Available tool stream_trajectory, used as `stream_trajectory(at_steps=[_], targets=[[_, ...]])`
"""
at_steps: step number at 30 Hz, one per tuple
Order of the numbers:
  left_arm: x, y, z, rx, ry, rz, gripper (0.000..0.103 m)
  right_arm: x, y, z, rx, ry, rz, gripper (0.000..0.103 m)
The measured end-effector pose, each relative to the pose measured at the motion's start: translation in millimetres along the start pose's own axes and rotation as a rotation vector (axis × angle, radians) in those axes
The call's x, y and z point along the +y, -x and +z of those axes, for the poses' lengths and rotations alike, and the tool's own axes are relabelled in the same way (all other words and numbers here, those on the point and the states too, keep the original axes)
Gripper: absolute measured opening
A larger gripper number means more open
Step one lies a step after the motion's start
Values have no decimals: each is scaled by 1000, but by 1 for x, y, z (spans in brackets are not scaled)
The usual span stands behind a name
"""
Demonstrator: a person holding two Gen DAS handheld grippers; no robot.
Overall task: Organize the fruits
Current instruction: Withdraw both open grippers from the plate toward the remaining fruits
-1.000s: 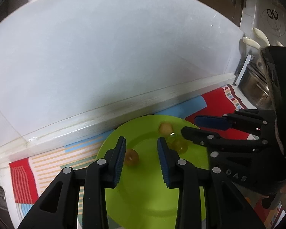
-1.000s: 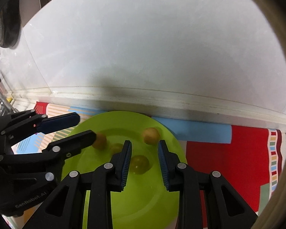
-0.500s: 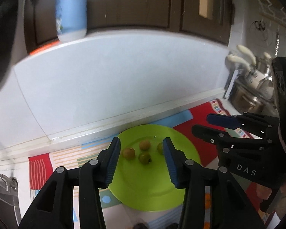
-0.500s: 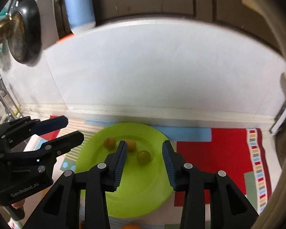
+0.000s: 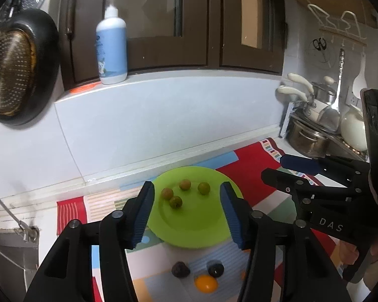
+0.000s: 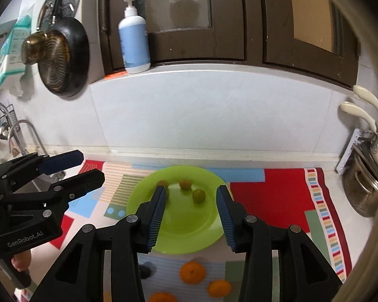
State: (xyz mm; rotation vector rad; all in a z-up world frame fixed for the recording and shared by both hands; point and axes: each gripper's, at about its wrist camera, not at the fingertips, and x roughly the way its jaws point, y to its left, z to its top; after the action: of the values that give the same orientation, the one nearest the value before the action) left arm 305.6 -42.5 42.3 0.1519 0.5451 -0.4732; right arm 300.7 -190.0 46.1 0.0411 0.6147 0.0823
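Note:
A lime green plate (image 5: 199, 229) (image 6: 189, 229) lies on a colourful mat and holds several small green-brown fruits (image 5: 176, 201) (image 6: 198, 195). In front of the plate lie oranges (image 6: 192, 272) (image 5: 206, 283) and two dark fruits (image 5: 180, 269). My left gripper (image 5: 186, 211) is open and empty, raised above the plate's near side. My right gripper (image 6: 191, 214) is open and empty, also above the plate. Each gripper shows in the other's view, the right one (image 5: 274, 168) and the left one (image 6: 88, 166).
A white tiled wall with a ledge stands behind the mat. A soap bottle (image 5: 112, 47) is on the ledge. A black pan (image 5: 17, 70) hangs at left. Steel pots (image 5: 307, 136) stand at right. A sink with a tap (image 6: 25, 130) is at left.
Both grippers have pulled back and up from the plate and opened wider. The fruits on the plate look smaller and the oranges and dark fruits in front have come into view.

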Motion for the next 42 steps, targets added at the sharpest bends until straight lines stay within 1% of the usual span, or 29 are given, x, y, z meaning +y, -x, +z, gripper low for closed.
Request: stream_trajectory(at_steps=[4,7,13,14,15,16,22,27,35,42], targets=[[-1,20,-13,-8,3,5,59,4,16,-12,-17,8,-11,42],[-2,31,-21,-8,3,4,59,11,30,-21,-31,14,-24,42],[-6,46,-34,-22,-18,13,65,19,41,-43,-32,3,-32,43],[-6,49,-36,-27,-25,15,66,21,43,-48,-28,-2,-29,44],[-8,52,-38,-34,-34,19,68,22,44,-51,-23,-4,-30,50],[-9,55,-40,-39,-45,23,69,23,46,-55,-19,-11,-30,51],[-12,67,-55,-58,-103,37,72,28,56,-75,-22,-22,-62,51],[-12,71,-66,-51,-143,20,72,37,63,-89,-20,-16,-90,51],[-10,67,-86,-38,-242,-12,72,50,60,-111,7,-1,-126,51],[-6,62,-100,-63,-292,-33,72,60,49,-129,53,28,-139,51]])
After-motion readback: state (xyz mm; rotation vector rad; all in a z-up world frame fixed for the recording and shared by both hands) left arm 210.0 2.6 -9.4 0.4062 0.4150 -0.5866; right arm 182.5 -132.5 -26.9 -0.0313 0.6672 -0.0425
